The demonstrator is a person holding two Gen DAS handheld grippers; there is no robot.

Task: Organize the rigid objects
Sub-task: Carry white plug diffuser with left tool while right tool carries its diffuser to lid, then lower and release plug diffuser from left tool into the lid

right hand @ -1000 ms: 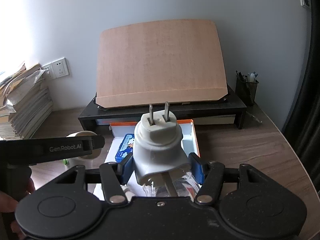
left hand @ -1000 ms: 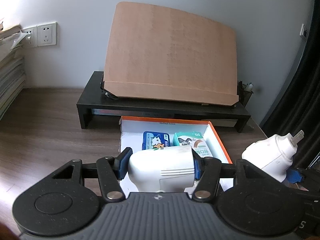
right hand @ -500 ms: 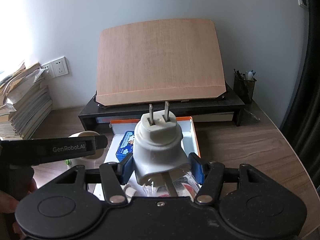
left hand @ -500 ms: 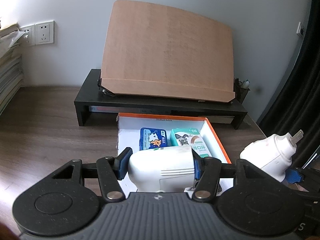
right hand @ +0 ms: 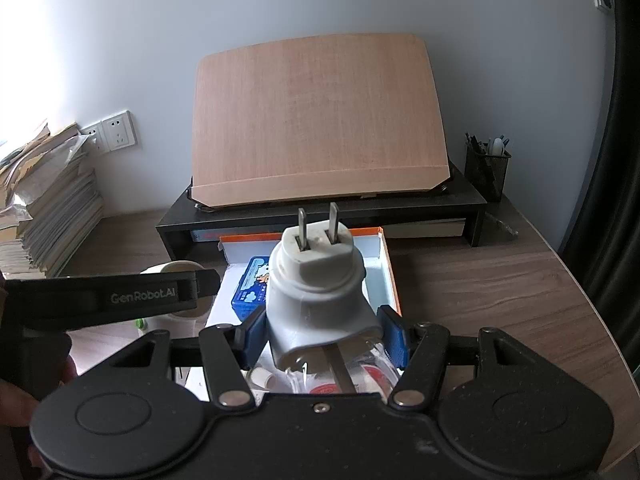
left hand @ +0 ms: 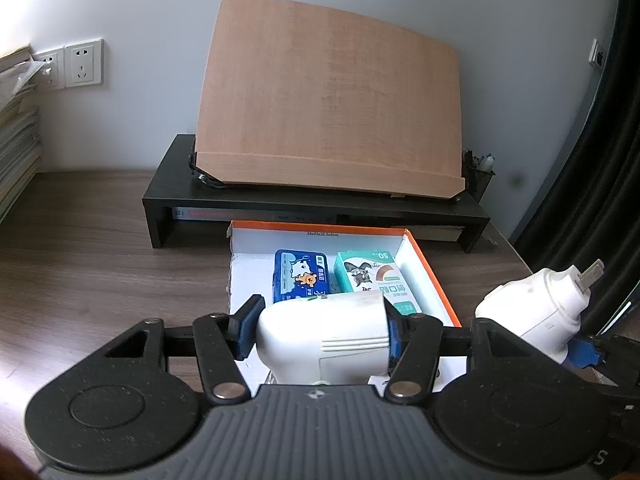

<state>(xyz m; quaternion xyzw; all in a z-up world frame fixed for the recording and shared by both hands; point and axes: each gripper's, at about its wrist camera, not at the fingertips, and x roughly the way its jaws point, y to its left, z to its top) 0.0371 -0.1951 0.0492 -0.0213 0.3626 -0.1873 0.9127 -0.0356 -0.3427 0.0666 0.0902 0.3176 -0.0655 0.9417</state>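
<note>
My left gripper (left hand: 320, 326) pinched a white plastic device (left hand: 326, 334); right gripper (right hand: 326, 334) clamped a white plug-in unit (right hand: 320, 300), prongs pointing away. Both hung over the near end of the orange-rimmed box (left hand: 434, 276), w/ blue tin (left hand: 301, 276) & green carton (left hand: 370, 274) inside.

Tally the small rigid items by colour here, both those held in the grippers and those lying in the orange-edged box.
White: 2, the white device in the left gripper and the white plug-in unit in the right gripper.
Blue: 1, the blue box.
Green: 1, the green box.
Total: 4, counting only what shows clearly around the orange-edged box.
</note>
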